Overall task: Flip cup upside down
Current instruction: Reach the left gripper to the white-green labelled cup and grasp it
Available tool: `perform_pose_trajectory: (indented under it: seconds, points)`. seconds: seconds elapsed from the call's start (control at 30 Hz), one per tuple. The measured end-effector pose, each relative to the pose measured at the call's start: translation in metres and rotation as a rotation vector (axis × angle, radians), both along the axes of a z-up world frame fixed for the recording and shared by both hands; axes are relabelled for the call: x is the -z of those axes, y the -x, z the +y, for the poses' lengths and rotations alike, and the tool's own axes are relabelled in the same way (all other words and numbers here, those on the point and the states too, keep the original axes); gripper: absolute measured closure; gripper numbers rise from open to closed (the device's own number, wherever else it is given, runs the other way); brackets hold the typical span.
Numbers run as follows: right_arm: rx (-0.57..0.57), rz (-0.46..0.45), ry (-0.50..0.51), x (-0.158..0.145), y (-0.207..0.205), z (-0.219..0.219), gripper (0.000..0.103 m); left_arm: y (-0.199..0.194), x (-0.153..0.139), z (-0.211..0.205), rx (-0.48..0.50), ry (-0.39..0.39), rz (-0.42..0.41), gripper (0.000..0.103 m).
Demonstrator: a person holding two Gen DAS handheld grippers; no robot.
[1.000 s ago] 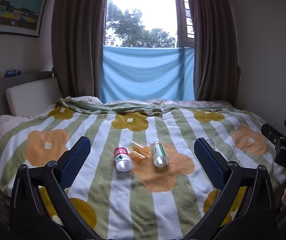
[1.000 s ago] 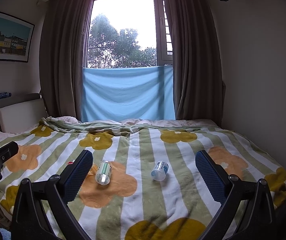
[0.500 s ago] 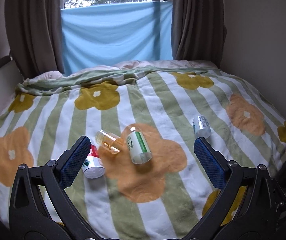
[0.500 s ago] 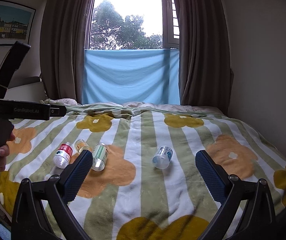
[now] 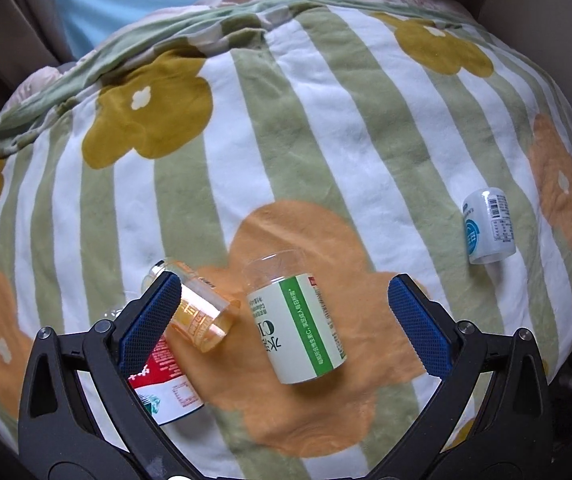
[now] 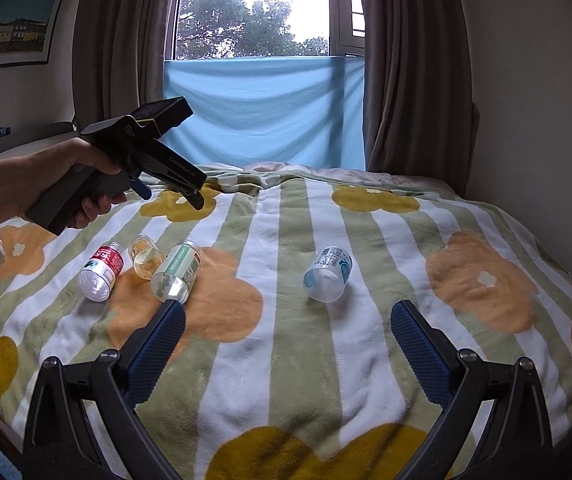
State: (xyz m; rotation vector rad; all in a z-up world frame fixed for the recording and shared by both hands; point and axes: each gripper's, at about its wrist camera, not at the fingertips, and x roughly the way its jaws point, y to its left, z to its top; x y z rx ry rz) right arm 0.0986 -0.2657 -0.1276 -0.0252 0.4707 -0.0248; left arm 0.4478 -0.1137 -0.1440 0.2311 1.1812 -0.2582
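Several clear plastic cups lie on their sides on the striped bed blanket (image 5: 318, 128). A green-label cup (image 5: 296, 326) (image 6: 177, 272) lies between my left gripper's open jaws (image 5: 281, 316). An orange-tinted cup (image 5: 201, 316) (image 6: 146, 257) lies beside the left finger, and a red-label cup (image 5: 165, 384) (image 6: 101, 270) is partly hidden behind it. A blue-label cup (image 5: 488, 230) (image 6: 328, 274) lies apart to the right. My right gripper (image 6: 288, 340) is open and empty, above the blanket in front of the blue-label cup. The left gripper (image 6: 165, 168) shows hand-held above the three cups.
The bed's right side runs along a wall (image 6: 526, 100). Curtains (image 6: 414, 60) and a blue cloth (image 6: 263, 112) hang at the window beyond the bed. A headboard (image 6: 25, 144) stands at the left.
My left gripper has moved forward and tilted down over the three cups, with the green-label cup now between its jaws. My right gripper has hardly moved.
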Motion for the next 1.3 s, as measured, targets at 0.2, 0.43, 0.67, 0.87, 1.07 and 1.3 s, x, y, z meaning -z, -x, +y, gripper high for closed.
perform_pose_trajectory:
  seconds: [0.2, 0.43, 0.67, 0.87, 1.07, 1.3]
  points:
    - [0.01, 0.026, -0.009, 0.013, -0.008, -0.005, 0.0, -0.026, 0.05, -0.002, -0.006, -0.018, 0.158, 0.001]
    - [0.018, 0.037, -0.015, 0.021, -0.012, -0.009, 0.0, -0.033, 0.08, -0.011, 0.037, -0.027, 0.234, 0.013]
    - [0.027, 0.051, -0.044, 0.026, -0.015, -0.017, 0.0, -0.032, 0.096, -0.017, 0.06, -0.073, 0.254, 0.025]
    - [0.024, 0.058, -0.054, 0.028, -0.017, -0.019, 0.0, -0.016, 0.114, -0.022, 0.106, -0.087, 0.297, 0.039]
    - [0.012, 0.057, -0.064, 0.027, -0.016, -0.017, 0.0, 0.01, 0.12, -0.022, 0.138, -0.112, 0.289, 0.044]
    - [-0.007, 0.052, -0.072, 0.02, -0.012, -0.011, 0.0, 0.025, 0.106, -0.015, 0.136, -0.072, 0.271, 0.044]
